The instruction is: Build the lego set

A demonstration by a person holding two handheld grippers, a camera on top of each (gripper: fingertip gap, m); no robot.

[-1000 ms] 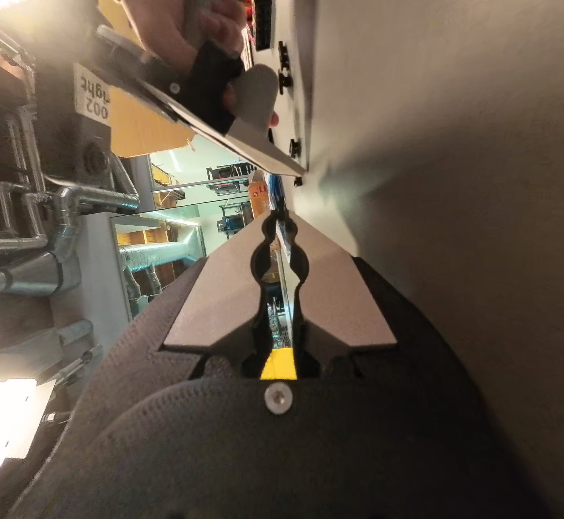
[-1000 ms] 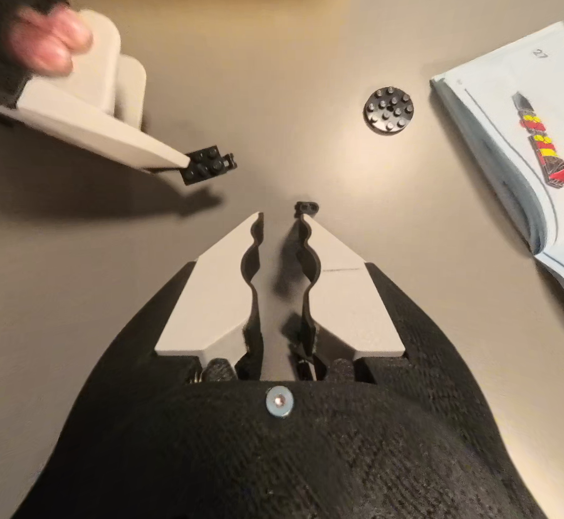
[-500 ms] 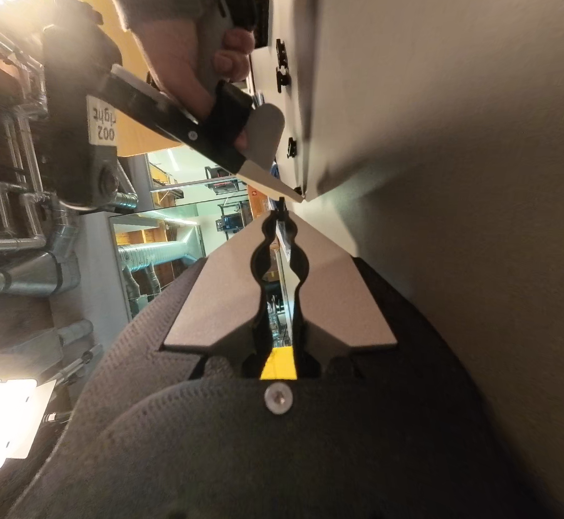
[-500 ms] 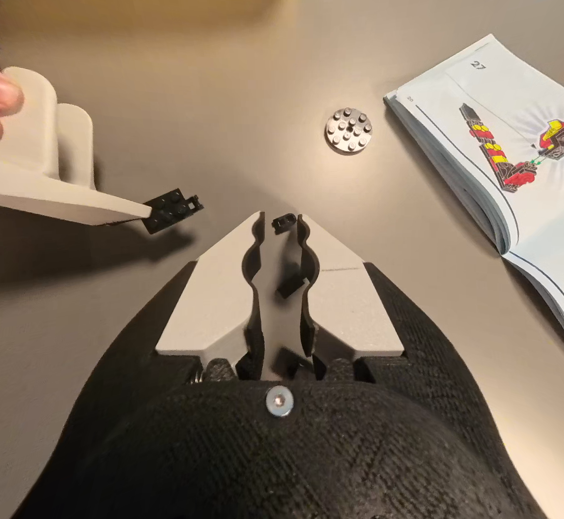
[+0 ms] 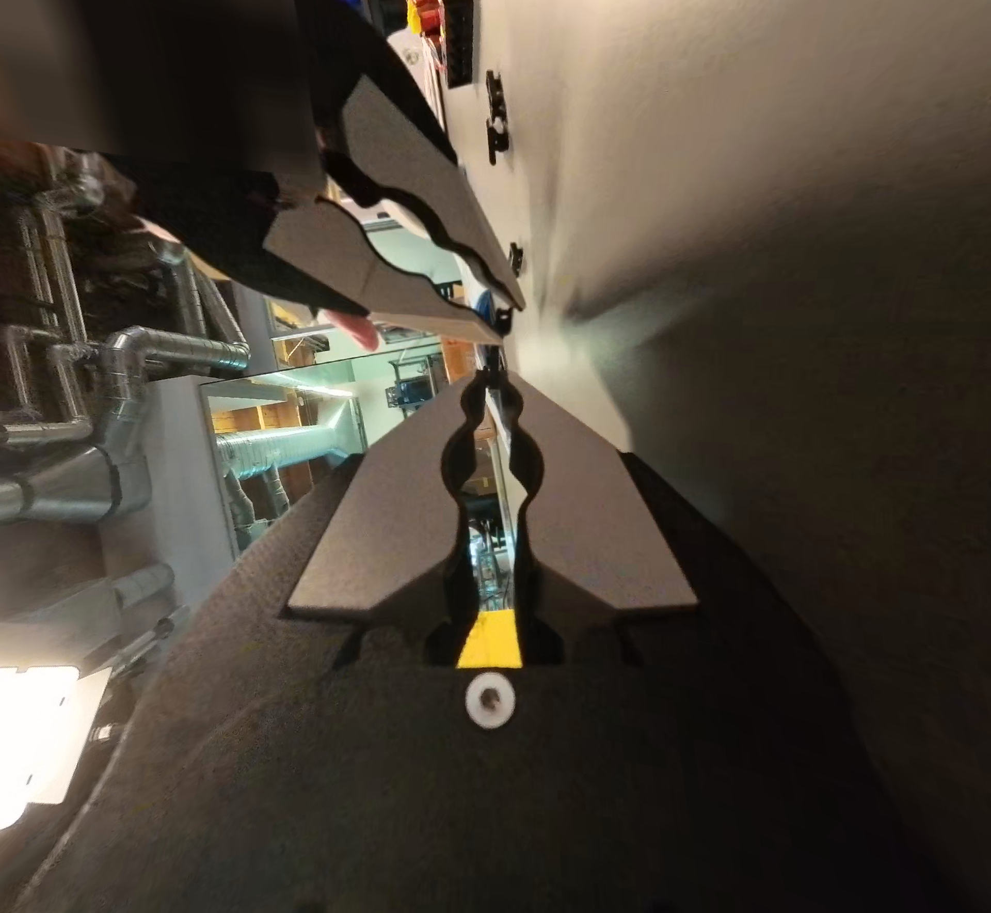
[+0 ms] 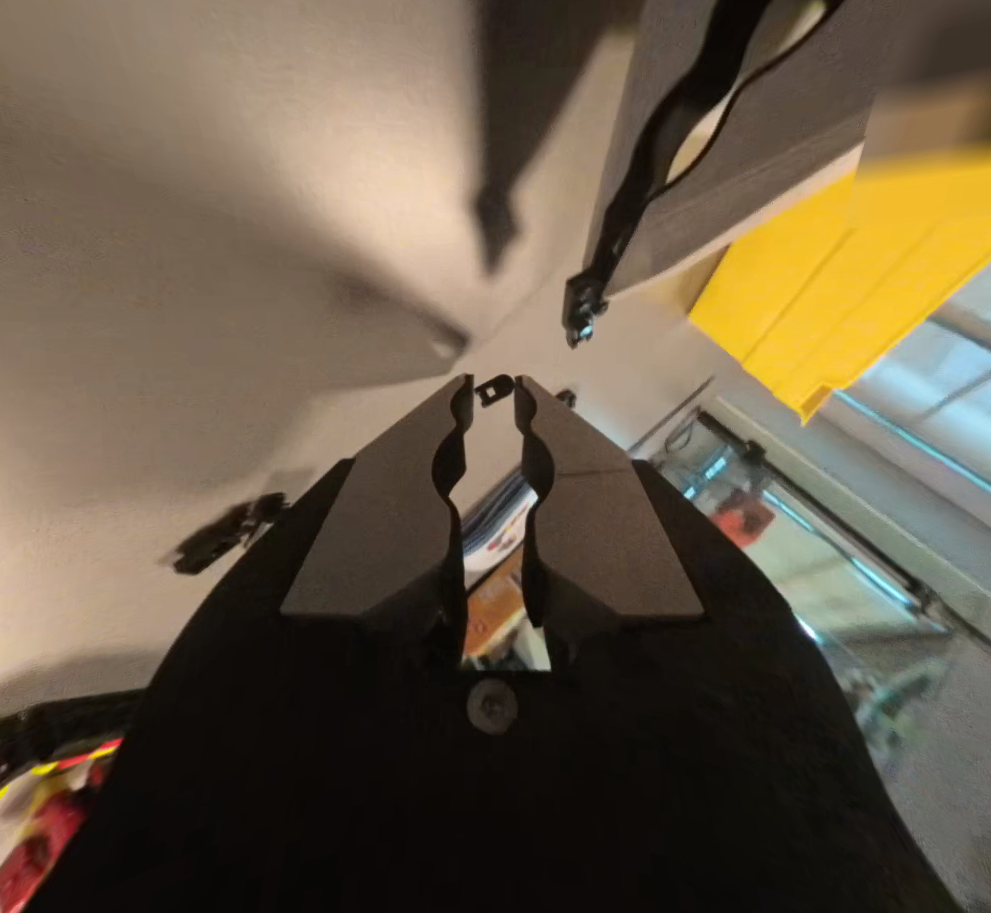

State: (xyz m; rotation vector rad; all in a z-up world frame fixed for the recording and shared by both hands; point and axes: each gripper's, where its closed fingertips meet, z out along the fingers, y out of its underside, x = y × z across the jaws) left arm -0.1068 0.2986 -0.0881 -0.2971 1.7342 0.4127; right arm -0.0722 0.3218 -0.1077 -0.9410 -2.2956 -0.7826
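Right tongs (image 6: 494, 387) pinch small black clip (image 6: 493, 389); wavy grey fingers (image 6: 375, 517).

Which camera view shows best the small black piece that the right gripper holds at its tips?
The right wrist view shows it best: the small black piece sits in outline between the tips of the right gripper, against the pale table. In the left wrist view, the same piece is only a dark speck at those tips.

Matt grey plastic fingers (image 6: 386, 511); smooth matt desk (image 6: 187, 136); glossy black plastic brick (image 6: 493, 389); shiny metal ducts (image 5: 177, 350).
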